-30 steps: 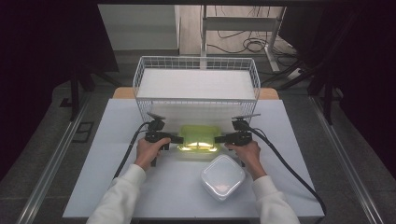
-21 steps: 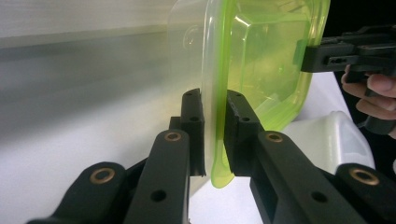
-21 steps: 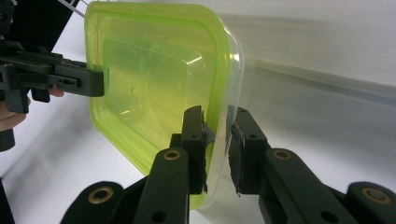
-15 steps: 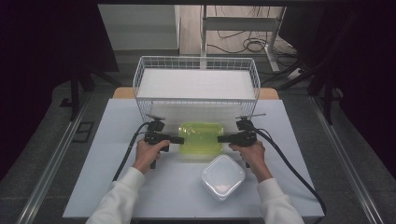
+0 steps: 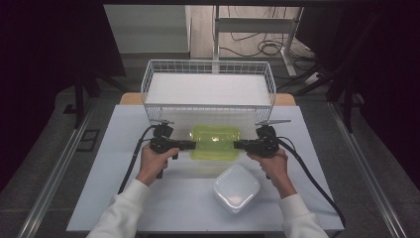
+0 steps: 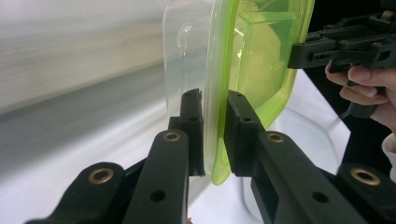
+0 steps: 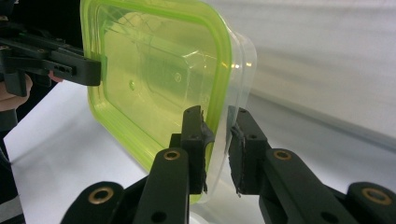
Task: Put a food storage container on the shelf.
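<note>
A green see-through food box (image 5: pixel 214 142) with a clear lid hangs level above the white table (image 5: pixel 114 153), in front of the wire basket. My left gripper (image 5: pixel 194 145) is shut on its left rim, and my right gripper (image 5: pixel 236 145) on its right rim. In the left gripper view the pads (image 6: pixel 192 109) pinch the green rim and clear lid of the box (image 6: pixel 261 56), with the right gripper's jaw tip on the far end. In the right gripper view the jaws (image 7: pixel 219 116) have just been closing and hold the rim of the box (image 7: pixel 154 79).
A white wire basket (image 5: pixel 208 63) with a white liner stands at the back of the table, just behind the box. A clear lidded container (image 5: pixel 236 188) sits on the table at the front right, near my right forearm. Cables trail from both grippers.
Both hands have risen with the green box between them; it has come up off the table and moved slightly toward the basket.
</note>
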